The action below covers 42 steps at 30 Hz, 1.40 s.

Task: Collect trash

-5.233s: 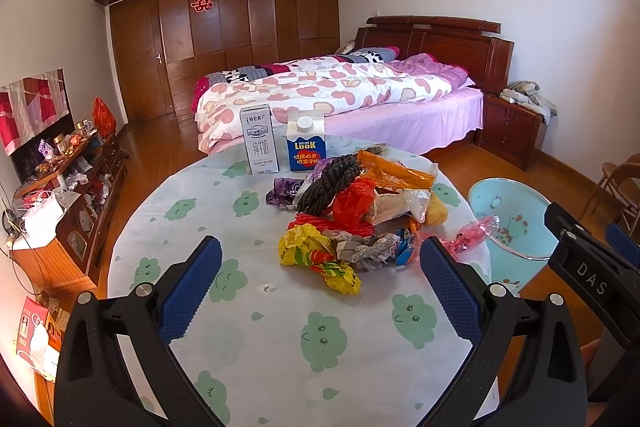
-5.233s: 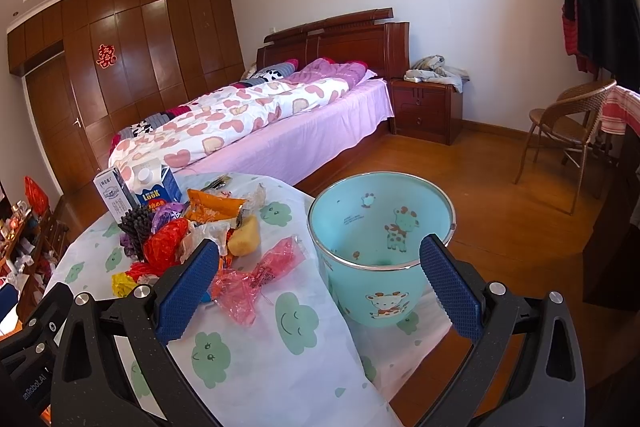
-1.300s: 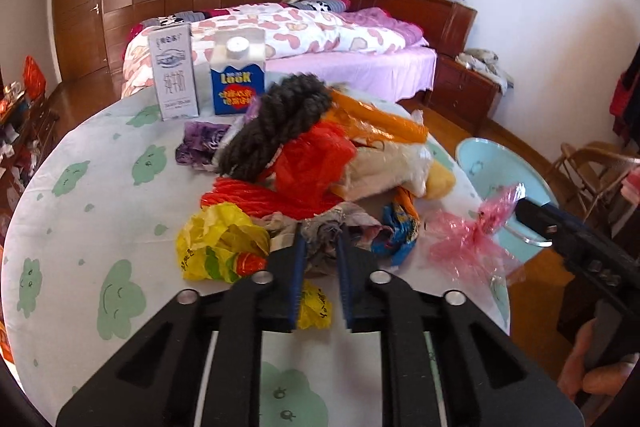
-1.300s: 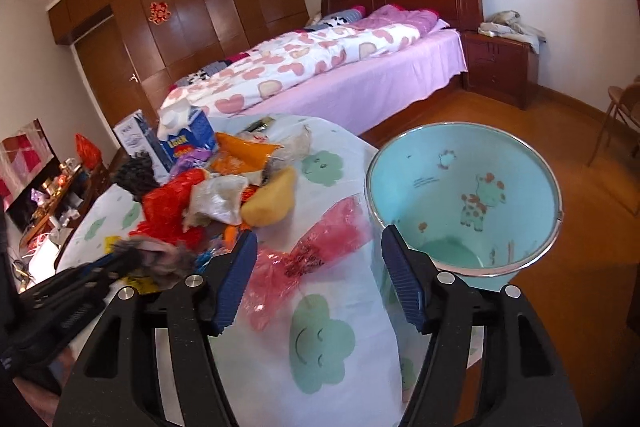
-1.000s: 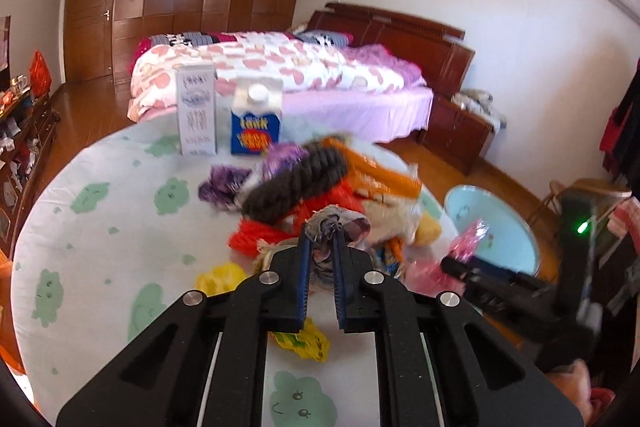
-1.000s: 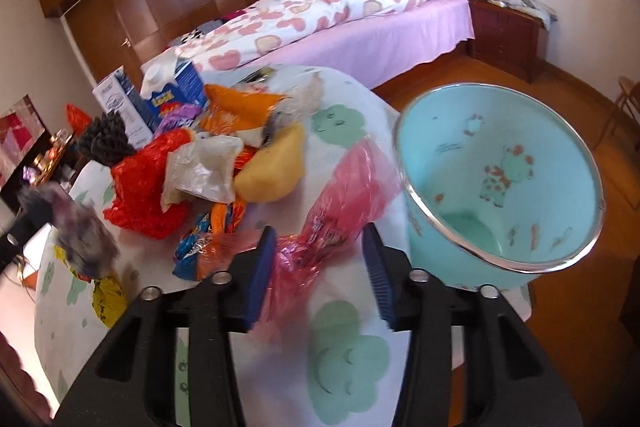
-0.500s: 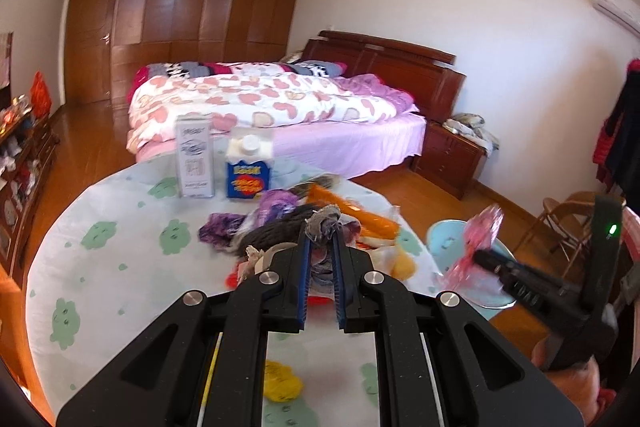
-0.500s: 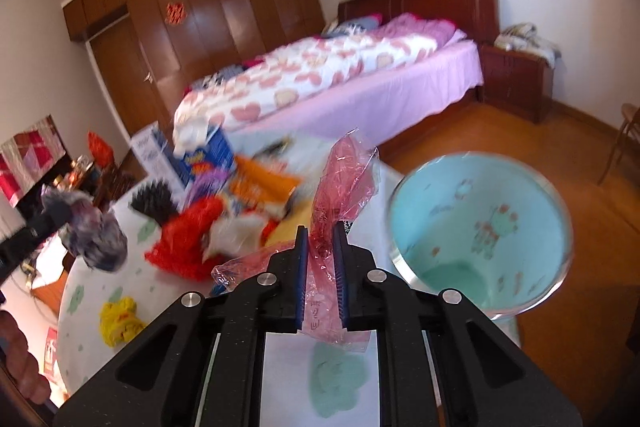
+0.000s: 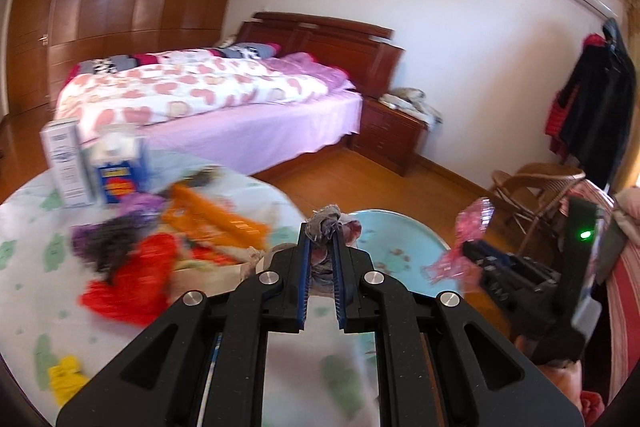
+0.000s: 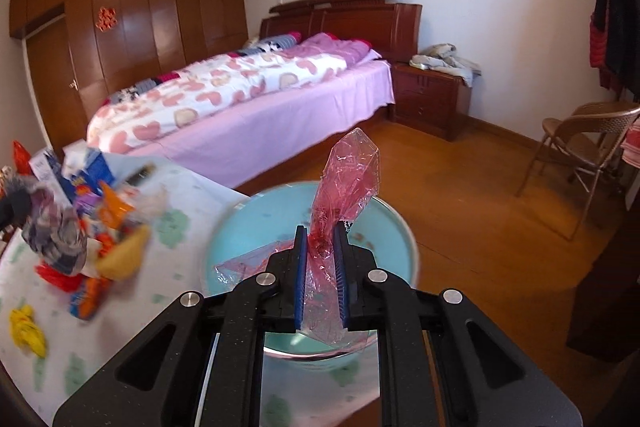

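Observation:
My left gripper [image 9: 321, 233] is shut on a grey crumpled wrapper [image 9: 325, 219], lifted off the table and pointing toward the light blue bin [image 9: 394, 235]. In the right wrist view that same grey wrapper [image 10: 54, 235] hangs at the far left. My right gripper [image 10: 321, 239] is shut on a pink clear plastic wrapper [image 10: 348, 179] and holds it right over the blue bin [image 10: 384, 223]. The left wrist view shows the right gripper [image 9: 470, 251] with the pink wrapper [image 9: 474, 221] at the bin's right side. A pile of trash [image 9: 160, 239] lies on the round table [image 9: 24, 211].
Two cartons [image 9: 92, 163] stand at the table's far side. A yellow wrapper [image 10: 26, 327] lies apart from the pile. A bed [image 10: 240, 95], a nightstand [image 10: 432, 99] and a chair [image 10: 588, 147] stand on the wooden floor beyond the bin.
Both grippers lifted their wrappers off the table and swung right toward the bin. The right gripper closed on the pink wrapper and now holds it over the bin.

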Available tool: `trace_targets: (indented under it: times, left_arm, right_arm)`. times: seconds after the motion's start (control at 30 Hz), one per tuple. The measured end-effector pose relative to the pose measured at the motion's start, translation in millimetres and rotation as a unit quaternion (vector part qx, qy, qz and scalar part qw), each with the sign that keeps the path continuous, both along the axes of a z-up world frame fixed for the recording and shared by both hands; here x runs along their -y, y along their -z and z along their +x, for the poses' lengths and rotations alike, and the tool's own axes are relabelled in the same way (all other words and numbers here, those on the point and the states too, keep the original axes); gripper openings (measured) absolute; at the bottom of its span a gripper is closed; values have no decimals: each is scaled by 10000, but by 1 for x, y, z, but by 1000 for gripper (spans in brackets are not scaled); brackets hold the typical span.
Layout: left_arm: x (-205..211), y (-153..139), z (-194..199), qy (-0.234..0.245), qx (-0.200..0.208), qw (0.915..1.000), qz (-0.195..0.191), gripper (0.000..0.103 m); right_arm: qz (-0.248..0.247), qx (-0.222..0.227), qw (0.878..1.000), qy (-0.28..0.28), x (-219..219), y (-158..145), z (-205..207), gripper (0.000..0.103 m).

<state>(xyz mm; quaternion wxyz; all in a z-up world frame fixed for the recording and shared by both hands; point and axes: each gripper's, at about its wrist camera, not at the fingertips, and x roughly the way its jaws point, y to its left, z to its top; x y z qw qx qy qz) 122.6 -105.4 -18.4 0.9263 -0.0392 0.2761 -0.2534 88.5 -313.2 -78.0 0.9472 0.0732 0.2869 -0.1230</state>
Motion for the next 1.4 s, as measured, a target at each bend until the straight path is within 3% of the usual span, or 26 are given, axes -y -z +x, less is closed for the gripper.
trace_targets:
  times: [0.1,0.2,0.27,0.3,0.37,0.4,0.47,0.6,0.67,0.93,1.4]
  left_arm:
    - [30,5,8,235,-20,9997,-25,10]
    - [55,19,24,357,-160,9992,-64,11]
    - [71,30,35,421,-241,9988,-6,24]
    - [77,35,40,439,-256,9987,78,30]
    - [84,42,48,399,-284,9985,251,51]
    - [84,43,50,377,-321,9984,274,54]
    - [76,42,52,315,-353,9987,188,69]
    - [59,30,45,88,-206,9994,250,76]
    - [47,25,38,-112,-126,9990,414,84]
    - [10,29,16,-590,-244,9936,929,87]
    - [-61,28,-6,-1233,-293,9855,1124,91]
  right_arm:
    - [-11,-190,9998,-40,11,12,10,18]
    - [51,-384,9991,-183,20,25,19,33]
    - [82,-453,9987,-222,24,30,20,42]
    - [99,-468,9986,-223,26,32,21,43]
    - [146,-477,9985,-218,29,34,20,44]
    - [162,-456,9986,-189,30,34,18,44]
    - [198,-345,9991,-107,31,32,13,46]
    - [252,-60,9995,179,34,23,-3,58]
    - [253,87,9991,325,32,19,-13,70]
    - [370,122,9990,236,6,8,-22,83]
    - [247,163,9995,-106,-64,-4,-29,90]
